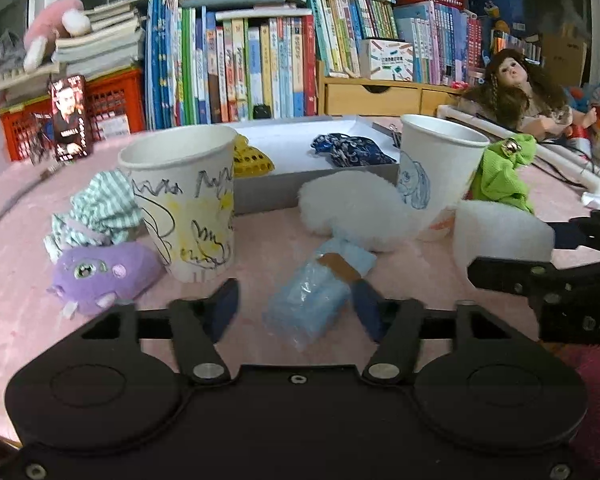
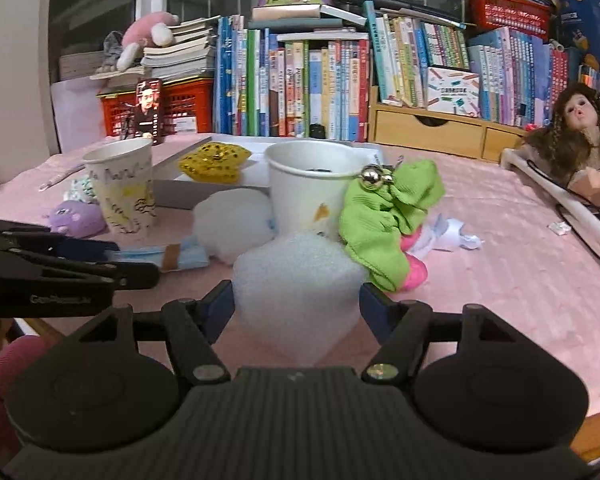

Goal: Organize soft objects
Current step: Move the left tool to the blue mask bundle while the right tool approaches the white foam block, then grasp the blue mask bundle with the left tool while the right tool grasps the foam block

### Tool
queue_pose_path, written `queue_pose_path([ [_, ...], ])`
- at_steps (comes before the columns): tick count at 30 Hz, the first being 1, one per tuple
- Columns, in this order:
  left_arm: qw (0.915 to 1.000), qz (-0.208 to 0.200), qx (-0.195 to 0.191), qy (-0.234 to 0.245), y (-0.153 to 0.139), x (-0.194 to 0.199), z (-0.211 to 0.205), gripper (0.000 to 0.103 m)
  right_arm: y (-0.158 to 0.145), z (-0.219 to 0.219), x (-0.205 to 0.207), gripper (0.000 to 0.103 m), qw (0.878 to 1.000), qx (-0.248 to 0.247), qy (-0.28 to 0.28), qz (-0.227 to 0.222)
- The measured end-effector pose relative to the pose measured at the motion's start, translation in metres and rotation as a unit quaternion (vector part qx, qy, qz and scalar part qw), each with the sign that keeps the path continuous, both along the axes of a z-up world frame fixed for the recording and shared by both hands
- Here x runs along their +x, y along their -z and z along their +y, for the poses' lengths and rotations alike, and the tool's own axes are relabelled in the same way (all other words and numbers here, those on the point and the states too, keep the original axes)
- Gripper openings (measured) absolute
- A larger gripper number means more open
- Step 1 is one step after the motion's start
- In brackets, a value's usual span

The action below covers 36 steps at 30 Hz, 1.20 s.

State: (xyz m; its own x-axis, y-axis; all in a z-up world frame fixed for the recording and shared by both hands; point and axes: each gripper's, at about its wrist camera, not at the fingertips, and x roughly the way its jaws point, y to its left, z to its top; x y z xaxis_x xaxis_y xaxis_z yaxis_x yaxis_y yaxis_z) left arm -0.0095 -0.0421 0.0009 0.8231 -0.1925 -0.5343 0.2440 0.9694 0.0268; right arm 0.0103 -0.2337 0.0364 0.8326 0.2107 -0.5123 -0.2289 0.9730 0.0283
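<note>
My left gripper is open around a blue plastic-wrapped pack that lies on the pink cloth. Its right finger is against the pack and its left finger stands apart from it. My right gripper is shut on a white foam block, with a pad on each side. The left wrist view shows that block at the right. A white fluffy ball lies behind the pack. A purple plush and a striped cloth lie at the left, and a green cloth with a bell beside the foam block.
Two paper cups stand upright: a scribbled one and one with a blue drawing. Behind them a grey tray holds a yellow pouch and a blue patterned pouch. A doll and crumpled paper lie at the right. Books line the back.
</note>
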Motion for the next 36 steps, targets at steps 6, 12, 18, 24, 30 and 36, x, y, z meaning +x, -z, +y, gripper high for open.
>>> queue_pose_path([
  [6,0.9999,0.011,-0.010,0.008,0.004,0.007,-0.002,0.065,0.001,0.011,-0.006,0.071,1.000,-0.015,-0.026,-0.002],
  [12,0.9997,0.019,-0.012,0.013,0.005,0.010,-0.003,0.051,0.000,0.019,-0.010,0.071,0.999,-0.025,-0.048,-0.007],
  [18,0.9995,0.020,-0.020,0.012,0.003,0.009,-0.002,0.048,-0.004,0.020,-0.011,0.071,0.998,-0.022,-0.052,-0.012],
  [24,0.9997,0.005,-0.021,0.012,-0.010,0.001,0.001,0.047,-0.011,0.019,-0.012,0.071,0.998,-0.015,-0.053,-0.020],
  [30,0.9995,-0.005,-0.027,0.015,-0.025,-0.004,0.002,0.047,-0.019,0.019,-0.011,0.071,0.998,-0.012,-0.051,-0.028],
  [36,0.9986,-0.032,-0.035,0.025,-0.051,-0.013,0.004,0.047,-0.032,0.018,-0.012,0.071,0.998,-0.008,-0.052,-0.043],
])
